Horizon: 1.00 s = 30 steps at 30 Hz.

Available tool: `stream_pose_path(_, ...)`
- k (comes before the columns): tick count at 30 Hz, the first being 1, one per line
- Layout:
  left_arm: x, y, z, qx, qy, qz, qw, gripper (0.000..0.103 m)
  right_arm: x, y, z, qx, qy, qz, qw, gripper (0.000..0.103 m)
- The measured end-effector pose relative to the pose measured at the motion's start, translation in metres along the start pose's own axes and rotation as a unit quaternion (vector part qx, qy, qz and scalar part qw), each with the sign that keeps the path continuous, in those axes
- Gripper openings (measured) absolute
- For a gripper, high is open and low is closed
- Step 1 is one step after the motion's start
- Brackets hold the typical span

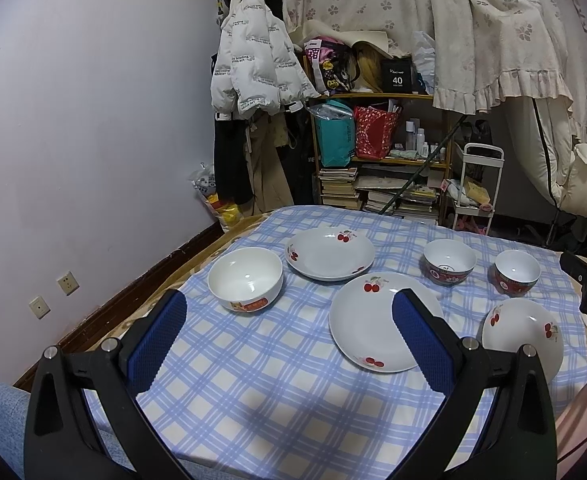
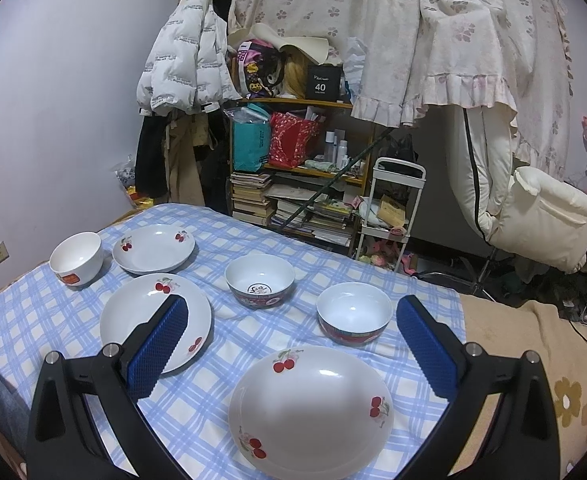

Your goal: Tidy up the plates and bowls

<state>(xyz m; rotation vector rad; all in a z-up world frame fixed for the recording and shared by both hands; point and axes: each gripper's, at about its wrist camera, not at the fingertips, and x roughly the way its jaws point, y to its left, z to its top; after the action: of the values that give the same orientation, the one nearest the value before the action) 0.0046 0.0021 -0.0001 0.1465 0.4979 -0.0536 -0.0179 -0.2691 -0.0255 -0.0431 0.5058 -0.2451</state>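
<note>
Right claw [image 2: 291, 344]: wide apart, empty, held above the near cherry plate [image 2: 311, 412].
Left claw [image 1: 289, 340]: wide apart too, empty, over bare cloth [image 1: 253, 380] with the middle plate [image 1: 373, 328] under its right finger.
Just ahead of right claw: red-band bowl [image 2: 354, 314]; second patterned bowl [image 2: 259, 282] ahead-left of it, apart from it.
Left of right claw: middle plate [image 2: 149, 312], partly behind the left finger; far plate [image 2: 153, 249] and white bowl [image 2: 76, 258] well beyond, side by side.
Step judged in hand: none begun; likely first pick is the near plate, to stack on the middle one.
Grip advice: take the rim, one finger over and one under, since a flat plate offers nothing else; tilt up gently off the cloth.
Stacking: lower centred, release only once seated; nest like bowls together.
Risk: glazed rim may slip from the pads; soft cloth may drag or bunch.
Surface: seems a cloth-covered bench, blanket [image 2: 533, 344] showing right of the claw.
</note>
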Motion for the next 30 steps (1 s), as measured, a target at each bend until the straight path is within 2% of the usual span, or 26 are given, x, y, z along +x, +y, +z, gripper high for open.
stream_pose_path(30, -0.0005, 0.0014, -0.001, 0.0, 0.0, -0.001, 1.0, 0.101, 0.0024, -0.0004, -0.0016, 0.007, 0.006, 0.001, 1.0, 0.103)
